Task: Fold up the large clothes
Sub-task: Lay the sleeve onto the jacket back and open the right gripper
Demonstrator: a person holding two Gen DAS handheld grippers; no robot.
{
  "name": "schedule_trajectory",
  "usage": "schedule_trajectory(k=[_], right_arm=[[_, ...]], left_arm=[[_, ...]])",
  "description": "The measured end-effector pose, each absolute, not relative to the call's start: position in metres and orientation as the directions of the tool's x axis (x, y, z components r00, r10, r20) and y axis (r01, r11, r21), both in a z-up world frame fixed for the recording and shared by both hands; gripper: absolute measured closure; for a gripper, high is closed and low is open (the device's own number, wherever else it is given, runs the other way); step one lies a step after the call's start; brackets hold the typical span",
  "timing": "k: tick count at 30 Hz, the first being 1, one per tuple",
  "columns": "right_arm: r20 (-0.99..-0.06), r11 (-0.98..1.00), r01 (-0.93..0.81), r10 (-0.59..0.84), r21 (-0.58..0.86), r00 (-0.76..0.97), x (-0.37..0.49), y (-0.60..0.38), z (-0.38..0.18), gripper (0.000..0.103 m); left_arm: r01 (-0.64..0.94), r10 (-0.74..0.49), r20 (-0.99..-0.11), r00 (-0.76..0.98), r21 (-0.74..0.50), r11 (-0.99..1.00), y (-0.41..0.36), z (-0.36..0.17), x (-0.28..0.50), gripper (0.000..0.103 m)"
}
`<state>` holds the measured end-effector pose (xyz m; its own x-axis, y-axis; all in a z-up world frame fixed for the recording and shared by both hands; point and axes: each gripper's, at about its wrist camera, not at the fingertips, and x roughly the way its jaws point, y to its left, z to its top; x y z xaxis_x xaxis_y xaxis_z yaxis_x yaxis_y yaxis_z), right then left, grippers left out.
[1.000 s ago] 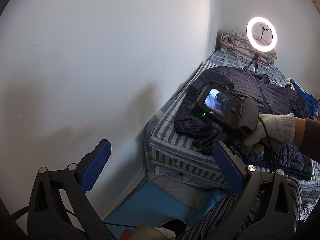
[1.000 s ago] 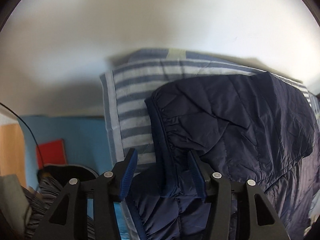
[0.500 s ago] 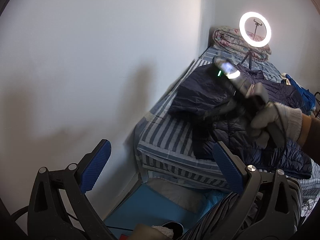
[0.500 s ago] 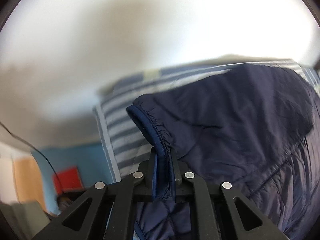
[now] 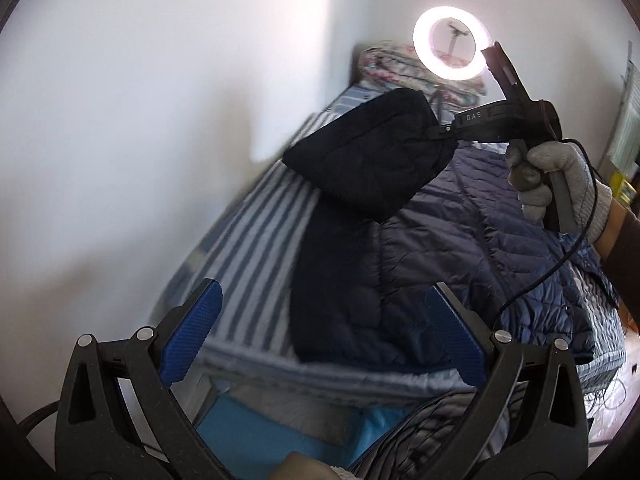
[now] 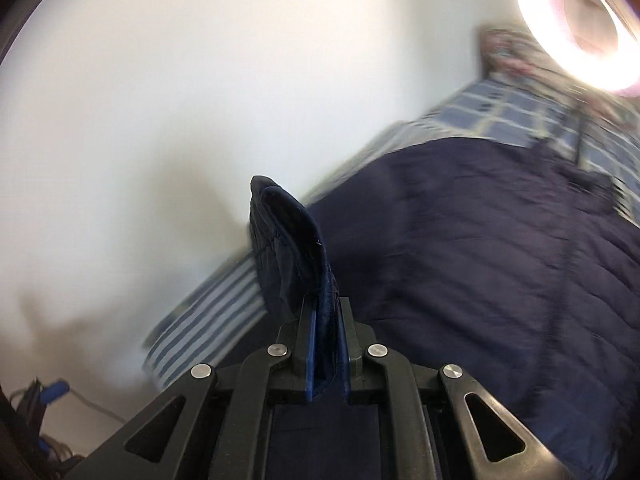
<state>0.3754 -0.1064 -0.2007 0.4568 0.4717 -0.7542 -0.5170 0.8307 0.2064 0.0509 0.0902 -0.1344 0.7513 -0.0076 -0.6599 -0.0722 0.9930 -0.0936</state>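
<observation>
1. The right gripper (image 6: 326,344) has its jaws pressed together on the cuff end of a sleeve (image 6: 288,248) of the navy puffer jacket (image 5: 460,264). In the left wrist view the sleeve hangs lifted off the bed (image 5: 256,232), trailing down from the right gripper (image 5: 444,130) toward the jacket's body.
2. The left gripper (image 5: 320,336) has its jaws spread wide around nothing, low at the foot of the bed and apart from the fabric.
3. The relation that matters: the jacket lies lengthwise along the bed, ahead of both grippers, its body to the right of the lifted sleeve. I judge the sleeve must be carried across onto that body; the right gripper is the nearer one and already has the cloth.
4. Count: one jacket, one sleeve raised, two grippers, one gloved hand (image 5: 560,184), one ring light (image 5: 452,42), one folded quilt (image 5: 384,64) at the far end.
</observation>
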Motion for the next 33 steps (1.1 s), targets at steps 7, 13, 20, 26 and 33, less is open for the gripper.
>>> schedule_trajectory(k=[7,13,20,26,33], right_arm=[[-0.731,0.948,-0.261,0.31,0.185,0.608,0.421,-0.211,-0.202,0.096],[-0.745,0.987,-0.095,0.158,0.127,0.648,0.453,-0.273,-0.239,0.096],[-0.768,0.995,-0.03,0.091,0.093,0.635,0.465,-0.307,-0.273,0.096],[-0.766,0.993,0.065,0.033,0.097,0.642,0.486,-0.34,-0.291,0.096],[-0.781,0.979,0.173,-0.021,0.112,0.624,0.504,-0.379,-0.301,0.096]], left_arm=[[-0.039,-0.042,-0.679,0.733,-0.103,0.994,0.072,-0.135,0.078,0.0],[-0.06,0.006,-0.685,0.729,-0.056,0.997,0.067,-0.135,0.078,0.0],[-0.087,0.03,-0.684,0.729,-0.05,0.995,0.071,-0.133,0.083,0.0],[-0.096,0.061,-0.683,0.728,-0.013,0.995,0.066,-0.134,0.087,0.0],[-0.091,0.057,-0.702,0.71,-0.012,0.996,0.06,-0.142,0.089,0.0]])
